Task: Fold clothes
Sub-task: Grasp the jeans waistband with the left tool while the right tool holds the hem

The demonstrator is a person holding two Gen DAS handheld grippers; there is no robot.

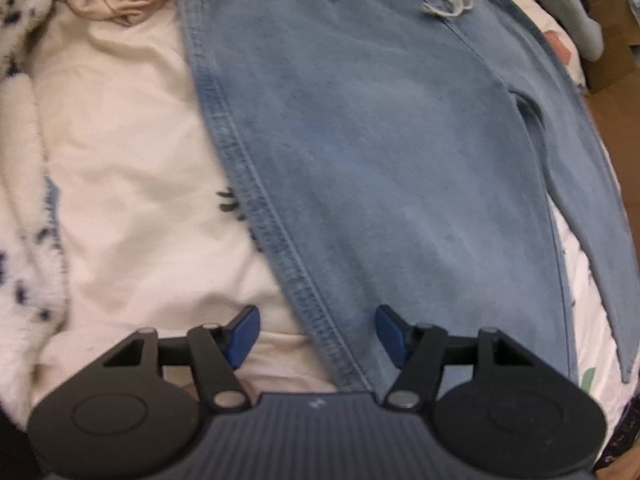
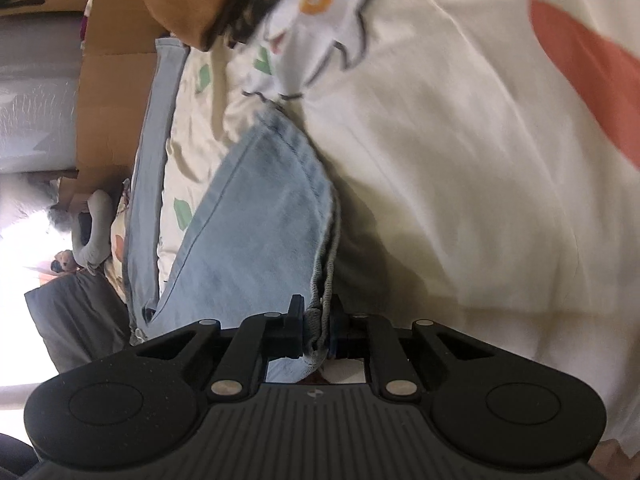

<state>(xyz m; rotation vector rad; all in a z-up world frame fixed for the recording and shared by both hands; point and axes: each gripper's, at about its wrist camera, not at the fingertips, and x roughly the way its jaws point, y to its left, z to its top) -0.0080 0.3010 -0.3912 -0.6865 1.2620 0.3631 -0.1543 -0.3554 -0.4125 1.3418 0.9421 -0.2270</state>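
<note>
Left wrist view: left gripper (image 1: 316, 334) spread wide, gripping nothing, hovering over the stitched side seam of faded light-blue denim trousers (image 1: 380, 152) laid flat ahead on a cream printed bedsheet (image 1: 132, 168). Right wrist view: right gripper (image 2: 316, 330) clenched on the frayed denim hem, cloth lifted ahead. Judged mid-fold; next, probably carrying the hem across.

Cream printed bedsheet (image 2: 460, 152) ahead of the closed jaws, brown cardboard boxes (image 2: 112, 92) far left of them, glaring daylight low left, white fleecy dark-speckled blanket (image 1: 16, 184) left of the open jaws
</note>
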